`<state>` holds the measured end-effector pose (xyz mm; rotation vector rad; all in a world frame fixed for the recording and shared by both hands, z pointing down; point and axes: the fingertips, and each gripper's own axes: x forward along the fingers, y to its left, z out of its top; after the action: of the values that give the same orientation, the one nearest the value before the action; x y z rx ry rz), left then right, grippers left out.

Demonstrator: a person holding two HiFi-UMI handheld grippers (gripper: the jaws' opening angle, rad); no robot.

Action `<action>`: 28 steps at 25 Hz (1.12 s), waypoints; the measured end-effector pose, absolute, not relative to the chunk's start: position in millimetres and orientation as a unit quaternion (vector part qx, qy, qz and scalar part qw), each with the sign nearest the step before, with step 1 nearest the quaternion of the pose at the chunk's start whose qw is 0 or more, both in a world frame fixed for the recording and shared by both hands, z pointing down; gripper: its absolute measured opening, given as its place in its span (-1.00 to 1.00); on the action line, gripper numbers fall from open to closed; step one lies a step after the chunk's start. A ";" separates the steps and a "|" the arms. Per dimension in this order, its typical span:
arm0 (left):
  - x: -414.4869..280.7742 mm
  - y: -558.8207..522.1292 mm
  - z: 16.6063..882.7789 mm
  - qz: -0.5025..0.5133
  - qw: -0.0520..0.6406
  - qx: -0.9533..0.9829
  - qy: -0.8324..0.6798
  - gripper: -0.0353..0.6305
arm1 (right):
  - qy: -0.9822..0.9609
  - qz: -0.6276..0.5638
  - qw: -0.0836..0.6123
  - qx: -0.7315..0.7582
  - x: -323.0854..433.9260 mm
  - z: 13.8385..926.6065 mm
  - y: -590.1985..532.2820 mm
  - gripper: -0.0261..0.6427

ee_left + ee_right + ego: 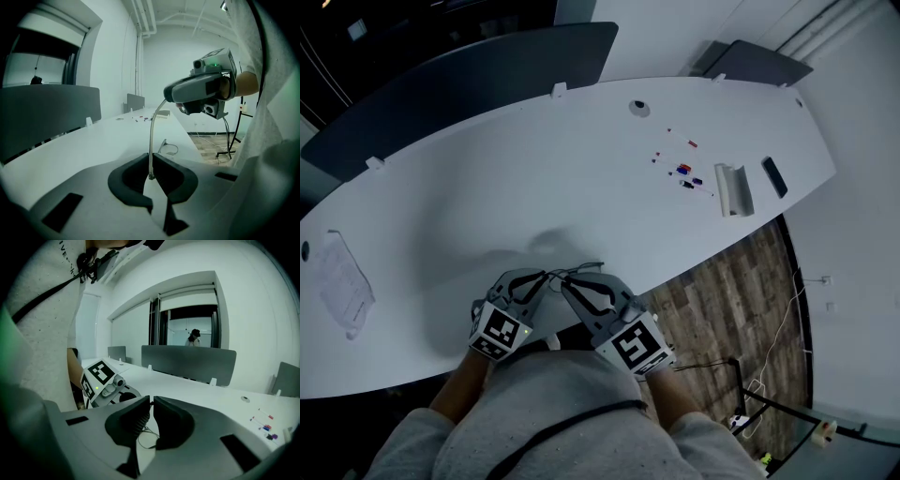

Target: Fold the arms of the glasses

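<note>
Thin wire-framed glasses [581, 270] hang between my two grippers just above the near edge of the white table [534, 169]. My left gripper [546, 278] is shut on the tip of one glasses arm [150, 140]. That arm rises in a curve from its pads to my right gripper [165, 99]. In the right gripper view the right gripper [151, 401] has its jaws closed, pinching the thin wire at the tips. The wire lens rims [147, 437] dangle below. A rim [168, 149] also shows past the left jaws.
Far right on the table lie several small pens [684, 173], a white holder [733, 190] and a black phone [774, 176]. A sheet of paper [345, 281] lies at the left. A grey divider [459, 84] lines the far edge. Wooden floor [741, 300] is to the right.
</note>
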<state>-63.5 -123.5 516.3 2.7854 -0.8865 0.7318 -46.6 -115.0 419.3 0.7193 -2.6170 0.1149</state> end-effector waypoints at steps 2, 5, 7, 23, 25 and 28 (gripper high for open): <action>-60.5 -124.4 515.1 0.242 0.060 0.923 -0.293 -0.77 | -0.939 0.059 0.193 0.278 -40.2 418.9 -119.5 -0.81; -55.2 -126.2 514.5 0.245 0.057 0.923 -0.290 -0.77 | -0.933 0.094 0.166 0.305 -28.4 421.0 -126.1 -0.81; -50.9 -126.7 513.6 0.247 0.050 0.925 -0.286 -0.77 | -0.922 0.129 0.157 0.329 -18.0 426.0 -128.7 -0.81; -33.2 -129.1 530.4 0.302 0.002 0.913 -0.275 -0.77 | -0.865 0.255 0.130 0.413 42.9 490.8 -149.2 -0.79; -30.8 -130.0 531.9 0.310 -0.007 0.911 -0.274 -0.77 | -0.861 0.259 0.133 0.416 46.9 496.3 -151.3 -0.78; -28.0 -130.4 533.6 0.319 -0.019 0.908 -0.270 -0.77 | -0.857 0.264 0.140 0.420 52.1 504.2 -152.5 -0.78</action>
<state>-28.0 -130.4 533.6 2.8884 -0.8592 1.0136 52.1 -152.5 504.2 1.2126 -2.4762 0.7637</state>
